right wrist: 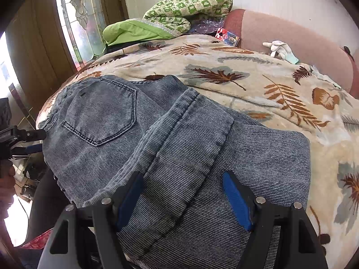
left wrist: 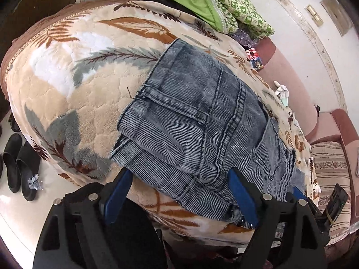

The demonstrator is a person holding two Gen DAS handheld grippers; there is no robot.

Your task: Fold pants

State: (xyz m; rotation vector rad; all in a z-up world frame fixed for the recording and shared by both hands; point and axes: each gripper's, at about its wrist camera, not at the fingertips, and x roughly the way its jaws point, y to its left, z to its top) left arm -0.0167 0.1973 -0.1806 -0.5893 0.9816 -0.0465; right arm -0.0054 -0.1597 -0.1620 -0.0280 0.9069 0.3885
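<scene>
Grey-blue washed denim pants (left wrist: 202, 125) lie folded into a compact stack on a leaf-patterned blanket (left wrist: 74, 94). A back pocket faces up, and leg hems rest on top. My left gripper (left wrist: 179, 179) is open, its blue-padded jaws wide apart at the near edge of the stack, holding nothing. My right gripper (right wrist: 181, 190) is open too, jaws spread over the folded legs of the pants (right wrist: 179, 139). The left gripper (right wrist: 33, 141) also shows at the far left of the right wrist view, beside the waistband.
Green bedding (right wrist: 175, 13) is piled at the far end of the blanket (right wrist: 258, 83). A white glove (right wrist: 280, 49) and a small colourful box (right wrist: 226, 37) lie by the pink sofa back (right wrist: 291, 35). Black shoes (left wrist: 20, 163) stand on the floor at left.
</scene>
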